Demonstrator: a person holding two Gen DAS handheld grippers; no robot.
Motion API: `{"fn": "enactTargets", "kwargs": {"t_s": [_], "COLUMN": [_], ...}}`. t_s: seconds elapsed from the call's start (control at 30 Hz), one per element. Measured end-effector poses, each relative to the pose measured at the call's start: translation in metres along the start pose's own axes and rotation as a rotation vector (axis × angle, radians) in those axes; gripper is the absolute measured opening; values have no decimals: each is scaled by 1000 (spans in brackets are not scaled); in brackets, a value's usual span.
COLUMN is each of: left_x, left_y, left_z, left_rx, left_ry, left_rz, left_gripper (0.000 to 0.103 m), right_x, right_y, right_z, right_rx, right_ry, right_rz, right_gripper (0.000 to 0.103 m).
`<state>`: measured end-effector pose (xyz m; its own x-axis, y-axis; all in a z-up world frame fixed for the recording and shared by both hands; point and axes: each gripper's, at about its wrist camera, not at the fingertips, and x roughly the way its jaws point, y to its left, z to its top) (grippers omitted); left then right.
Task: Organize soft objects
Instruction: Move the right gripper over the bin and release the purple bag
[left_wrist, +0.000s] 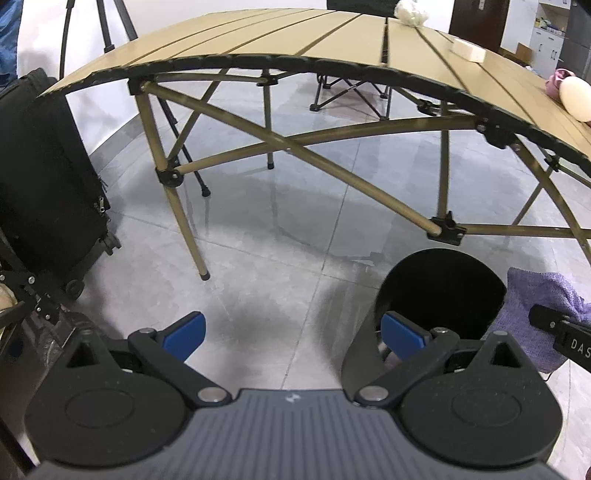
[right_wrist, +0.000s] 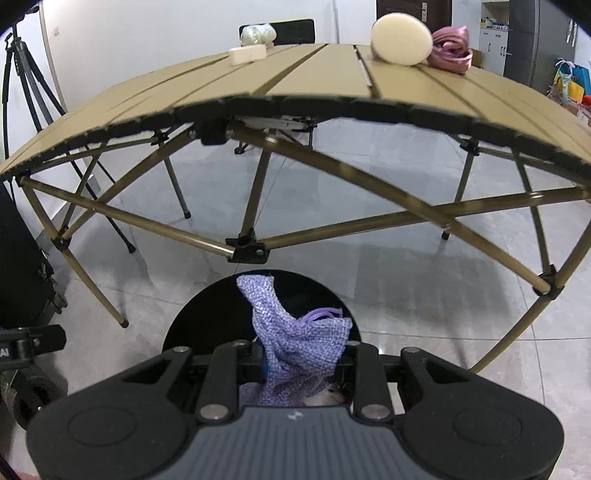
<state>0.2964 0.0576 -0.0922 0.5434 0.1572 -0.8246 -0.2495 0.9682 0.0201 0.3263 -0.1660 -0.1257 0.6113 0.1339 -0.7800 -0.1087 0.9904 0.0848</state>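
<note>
- Fabric first, from the left wrist: we see a coarse-weave lilac pouch (left_wrist: 543, 317) at the round black bin's (left_wrist: 439, 291) rim; our left tool (left_wrist: 291, 332) gapes empty above bare floor tiles.
- From the right wrist: our right tool (right_wrist: 301, 360) pinches that pouch over the bin; a round sponge (right_wrist: 400, 38) and pink ribbon (right_wrist: 452, 50) lie on the slatted tan surface (right_wrist: 303, 79).

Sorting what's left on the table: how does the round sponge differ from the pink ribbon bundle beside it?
The sponge is cream, smooth and one rounded solid; the ribbon is pink, glossy and loosely looped. The sponge looks bulkier. Both sit touching on the table.
</note>
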Motion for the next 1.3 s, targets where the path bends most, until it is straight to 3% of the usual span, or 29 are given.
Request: {"fn": "enactTargets", "kwargs": {"t_s": [0.73,0.8,0.83,0.87,0.9,0.93,0.97,1.3], "left_x": [9,10,9,9,9,9,9,8], "left_y": [24,24,23,23,23,22,22,17], "left_z": [-2,-2,-3,-3,-3,-3,-4,-5], "left_rx": [-34,-31,-30,-28,-26,-25,-24,-9], "left_ry": [26,27,26,26,25,25,25,24], "left_rz": [29,29,29,29,30,31,31,28], "left_gripper": [103,103,103,103,103,103,103,103], "right_x": [40,42,43,44,46,47,47,43], "right_y": [22,21,19,19,17,17,17,17], "right_z": [4,4,4,5,5,5,6,7], "right_rx": [-1,12,25,34,42,43,43,37], "right_ry": [62,65,69,75,84,87,87,72], "right_rz": [16,23,24,23,16,13,11,10], "right_gripper": [27,35,45,66,78,96,102,103]}}
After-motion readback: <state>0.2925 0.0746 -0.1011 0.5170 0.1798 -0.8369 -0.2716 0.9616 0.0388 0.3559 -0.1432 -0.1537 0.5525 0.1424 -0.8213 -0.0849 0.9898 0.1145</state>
